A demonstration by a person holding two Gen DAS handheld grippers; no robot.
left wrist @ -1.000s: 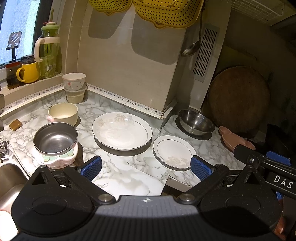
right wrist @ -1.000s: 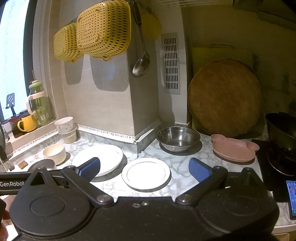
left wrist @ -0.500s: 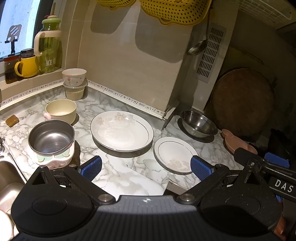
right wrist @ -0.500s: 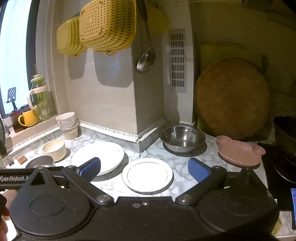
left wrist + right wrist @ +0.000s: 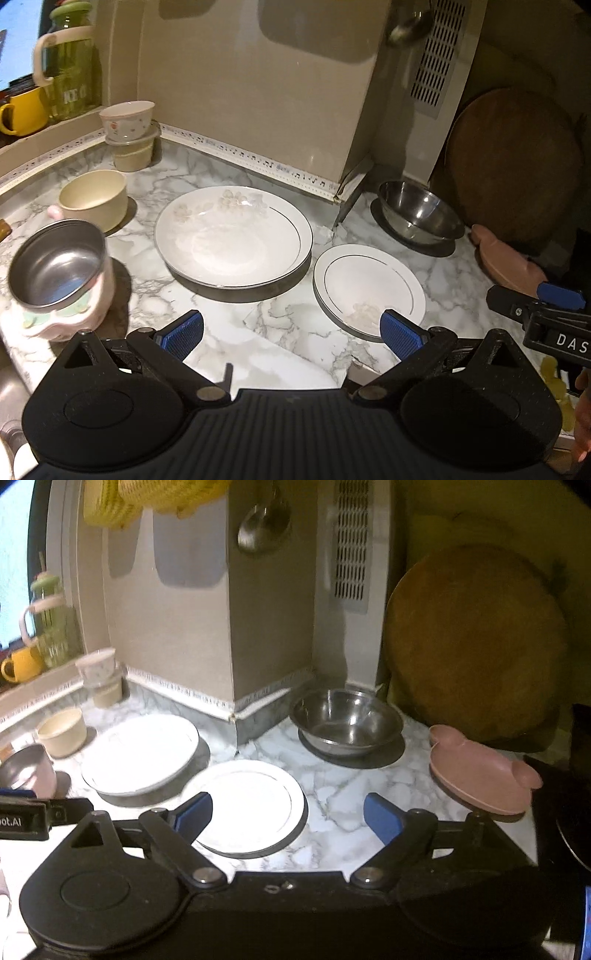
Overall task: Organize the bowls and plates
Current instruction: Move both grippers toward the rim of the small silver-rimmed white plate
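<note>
Both tools closer in now: left tool (image 5: 291, 334) and right tool (image 5: 288, 812) spread, empty, lined up on small plate (image 5: 245, 806) to stack it onto the large plate (image 5: 232, 234).

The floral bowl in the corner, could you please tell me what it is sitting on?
The floral bowl sits on a lidded container with beige contents, standing on the counter in the corner. What the contents are cannot be told.
</note>
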